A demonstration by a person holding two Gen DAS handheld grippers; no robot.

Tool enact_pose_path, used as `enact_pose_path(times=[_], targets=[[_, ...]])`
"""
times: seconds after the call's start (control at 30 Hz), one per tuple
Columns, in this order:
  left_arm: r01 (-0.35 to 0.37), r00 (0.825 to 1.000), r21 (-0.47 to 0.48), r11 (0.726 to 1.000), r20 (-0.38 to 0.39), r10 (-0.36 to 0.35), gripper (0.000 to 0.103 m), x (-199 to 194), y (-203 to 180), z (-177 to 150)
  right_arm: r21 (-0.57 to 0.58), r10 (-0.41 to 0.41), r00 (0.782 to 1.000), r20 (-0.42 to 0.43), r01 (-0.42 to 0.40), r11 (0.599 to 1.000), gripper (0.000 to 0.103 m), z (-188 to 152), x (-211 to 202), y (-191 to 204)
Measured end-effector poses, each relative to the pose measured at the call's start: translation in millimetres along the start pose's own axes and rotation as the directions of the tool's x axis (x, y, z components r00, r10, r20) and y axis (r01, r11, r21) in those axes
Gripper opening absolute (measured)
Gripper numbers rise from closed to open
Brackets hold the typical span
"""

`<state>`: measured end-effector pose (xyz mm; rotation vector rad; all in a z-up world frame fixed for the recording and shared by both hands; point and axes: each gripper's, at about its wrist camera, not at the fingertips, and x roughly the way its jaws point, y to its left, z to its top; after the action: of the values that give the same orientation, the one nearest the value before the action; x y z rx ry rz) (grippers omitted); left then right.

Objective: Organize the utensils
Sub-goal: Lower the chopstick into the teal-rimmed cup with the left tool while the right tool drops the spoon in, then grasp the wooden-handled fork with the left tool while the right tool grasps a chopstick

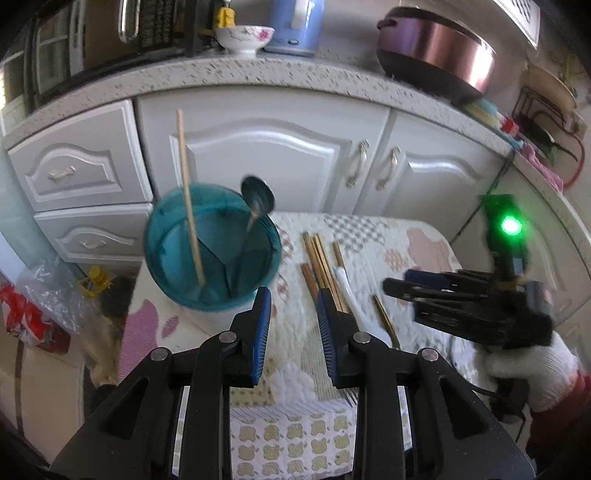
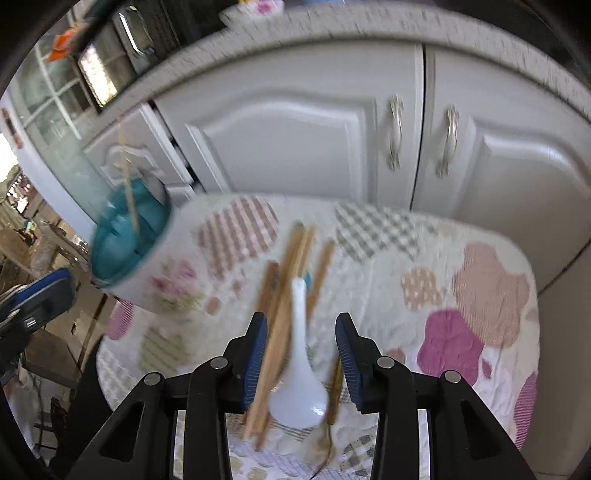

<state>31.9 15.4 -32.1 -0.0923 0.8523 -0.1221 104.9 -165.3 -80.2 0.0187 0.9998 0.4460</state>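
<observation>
A teal divided holder [image 1: 212, 254] stands at the left of the quilted table cover [image 1: 295, 369]; one pale chopstick [image 1: 188, 192] and a metal spoon [image 1: 258, 197] stand in it. Several brown chopsticks [image 1: 317, 258] and a white ceramic spoon [image 1: 347, 291] lie just right of it. My left gripper [image 1: 292, 295] is open and holds nothing, between the holder and the chopsticks. My right gripper [image 2: 301, 319] is open, its fingers on either side of the white spoon [image 2: 299, 391] and some chopsticks [image 2: 291, 266]. The blurred view shows no pad pressing on them. The holder [image 2: 125, 236] appears at the left.
White cabinet doors [image 1: 266, 155] stand close behind the table. On the speckled counter [image 1: 258, 74] above are a floral bowl [image 1: 243, 37], a blue kettle [image 1: 295, 26] and a rice cooker [image 1: 436, 48]. A plastic bag [image 1: 33, 306] lies low on the left. A gloved hand [image 1: 532, 373] holds the right gripper.
</observation>
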Motion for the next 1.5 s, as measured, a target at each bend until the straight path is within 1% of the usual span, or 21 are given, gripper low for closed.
enact_pose_path(times=[0.1, 0.23, 0.37, 0.4, 0.47, 0.53, 0.63, 0.73, 0.8, 0.9, 0.97, 1.17, 1.2, 1.23, 1.3, 1.33, 1.4, 1.47, 1.5], targets=[[0.005, 1.0, 0.008, 1.0, -0.022, -0.005, 0.025, 6, -2, -6, 0.006, -0.002, 0.999, -0.049, 0.002, 1.0, 0.036, -5, 26, -1], [0.007, 0.999, 0.007, 1.0, -0.05, -0.007, 0.025, 13, -2, -10, -0.022, -0.019, 0.995, -0.102, 0.017, 1.0, 0.036, -9, 57, 9], [0.011, 0.997, 0.019, 1.0, -0.073, -0.009, 0.025, 21, -4, -15, -0.059, -0.065, 0.988, -0.138, 0.058, 0.997, 0.037, -12, 81, 19], [0.012, 0.997, 0.02, 1.0, -0.078, -0.01, 0.025, 23, -5, -16, -0.065, -0.073, 0.986, -0.148, 0.063, 0.996, 0.039, -14, 86, 20], [0.018, 0.995, 0.022, 1.0, -0.094, -0.016, 0.025, 30, -7, -18, -0.061, -0.08, 0.987, -0.137, 0.072, 0.996, 0.043, -15, 85, 17], [0.023, 0.994, 0.025, 0.999, -0.107, -0.021, 0.025, 36, -9, -21, -0.043, -0.106, 0.984, -0.143, 0.1, 0.994, 0.043, -16, 81, 7], [0.043, 0.99, 0.028, 0.999, -0.135, -0.039, 0.025, 49, -12, -24, -0.054, -0.167, 0.971, -0.17, 0.16, 0.986, 0.044, -25, 76, -17], [0.068, 0.984, 0.032, 0.997, -0.165, -0.061, 0.025, 66, -18, -28, 0.001, -0.15, 0.973, -0.177, 0.152, 0.988, 0.044, -36, 59, -44], [0.073, 0.982, 0.036, 0.997, -0.18, -0.065, 0.025, 78, -21, -30, 0.01, -0.168, 0.971, -0.171, 0.172, 0.985, 0.044, -41, 49, -58], [0.088, 0.977, 0.024, 0.996, -0.196, -0.082, 0.025, 96, -25, -30, 0.071, -0.117, 0.983, -0.14, 0.128, 0.989, 0.044, -42, 30, -71], [0.103, 0.975, 0.012, 0.995, -0.2, -0.099, 0.025, 107, -26, -29, 0.098, -0.099, 0.989, -0.105, 0.11, 0.989, 0.044, -39, 19, -77], [0.062, 0.974, -0.026, 0.998, -0.217, -0.067, 0.025, 137, -23, -23, 0.144, -0.06, 0.996, -0.072, 0.069, 0.987, 0.044, -26, 16, -86], [0.057, 0.974, -0.025, 0.998, -0.216, -0.061, 0.025, 139, -23, -22, 0.15, -0.059, 0.996, -0.067, 0.069, 0.986, 0.04, -22, 19, -87], [0.05, 0.975, -0.02, 0.999, -0.217, -0.053, 0.024, 143, -24, -21, 0.158, -0.053, 0.996, -0.065, 0.063, 0.985, 0.034, -18, 20, -88], [0.034, 0.975, -0.013, 0.999, -0.221, -0.036, 0.024, 149, -26, -19, 0.183, -0.028, 0.998, -0.06, 0.038, 0.982, 0.033, -6, 29, -94], [0.025, 0.974, -0.009, 1.0, -0.225, -0.026, 0.024, 153, -26, -18, 0.186, -0.02, 0.998, -0.062, 0.031, 0.982, 0.03, 0, 35, -95], [0.017, 0.97, -0.004, 1.0, -0.243, -0.017, 0.024, 162, -27, -16, 0.17, -0.033, 0.997, -0.076, 0.046, 0.984, 0.028, 9, 46, -97], [0.017, 0.967, -0.005, 1.0, -0.256, -0.018, 0.021, 168, -27, -16, 0.152, -0.052, 0.993, -0.104, 0.067, 0.986, 0.025, 17, 59, -98], [0.021, 0.967, -0.005, 1.0, -0.253, -0.022, 0.019, 169, -27, -15, 0.145, -0.056, 0.992, -0.115, 0.072, 0.987, 0.022, 20, 64, -98]])
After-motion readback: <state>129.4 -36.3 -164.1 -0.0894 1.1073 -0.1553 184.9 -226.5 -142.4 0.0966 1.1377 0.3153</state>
